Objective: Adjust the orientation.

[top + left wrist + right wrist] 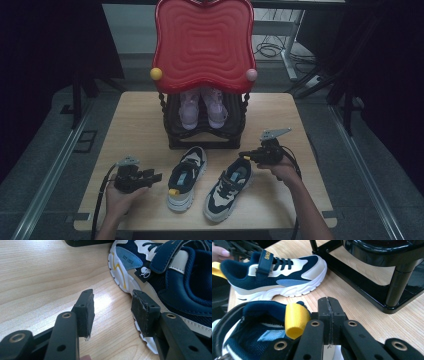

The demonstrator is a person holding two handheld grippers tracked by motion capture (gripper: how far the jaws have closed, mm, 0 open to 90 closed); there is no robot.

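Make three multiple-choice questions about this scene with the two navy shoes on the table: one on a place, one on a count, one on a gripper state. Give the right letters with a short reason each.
1. Where does the pink pair of shoes stand?
A. on the black rack, under the red tray
B. on the bare table in front
C. on the floor

2. How many navy and cream shoes lie on the wooden table?
A. one
B. two
C. four

3. How do the jaws of the right gripper stand?
A. wide open
B. closed together
C. closed around a shoe sole

Key: 1 A, the high view shows them on the black rack below the red tray. 2 B, the left shoe and the right shoe. 3 B, the right gripper view shows the pads pressed together.
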